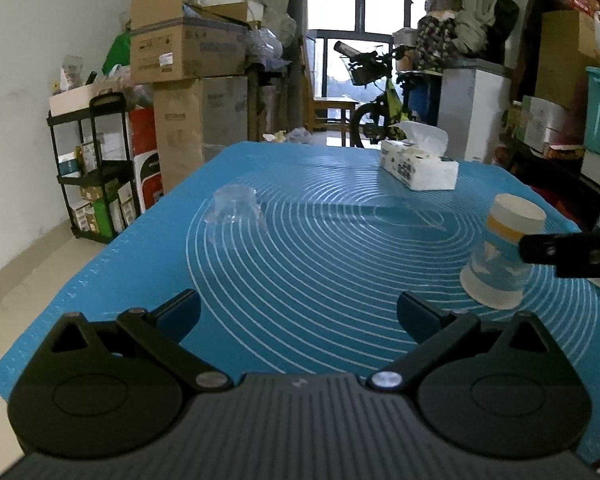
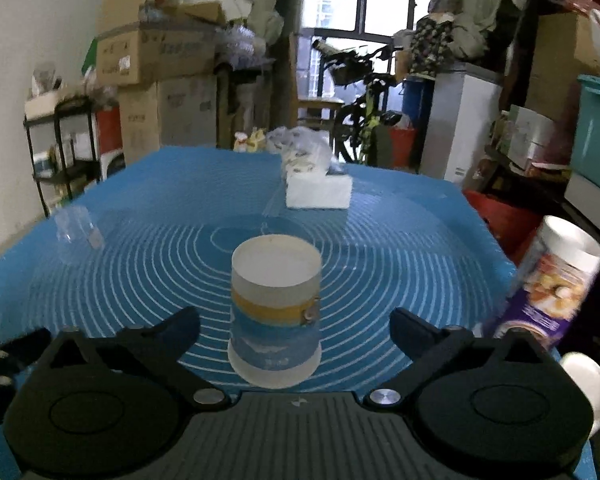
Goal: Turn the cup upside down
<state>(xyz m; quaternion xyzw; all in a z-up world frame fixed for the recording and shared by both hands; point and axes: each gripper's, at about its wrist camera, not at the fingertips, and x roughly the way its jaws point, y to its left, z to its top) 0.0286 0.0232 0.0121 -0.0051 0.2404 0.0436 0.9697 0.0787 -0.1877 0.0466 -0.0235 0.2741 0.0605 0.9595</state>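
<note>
A: Where is the paper cup (image 2: 275, 312) right now?

B: In the right wrist view it stands low in the centre of the frame, on the blue mat (image 2: 400, 240). It is upside down: the wide rim rests on the mat and the flat white base faces up. It has an orange band and a blue printed band below that.

A: Is the right gripper (image 2: 295, 332) holding it?

B: No. Its two black fingers are spread wide, one to each side of the cup, with clear gaps between them and the cup wall. The cup sits between them, untouched.

A: And the left gripper (image 1: 298, 312)?

B: Also spread wide, with nothing between its fingers. It fills the bottom of the left wrist view, over bare mat (image 1: 300, 240).

A: Does the left view show the cup too?

B: Yes, the paper cup (image 1: 500, 252) is at the right of that frame, base up, with a black finger of the right gripper reaching in from the right edge, beside or in front of it.

A: What else is on the mat?

B: A clear plastic cup (image 1: 236, 210) at centre left, looking inverted, and a tissue pack (image 1: 418, 166) toward the upper right. In the right view a printed cylindrical canister (image 2: 548, 284) leans at the right edge, blurred.
</note>
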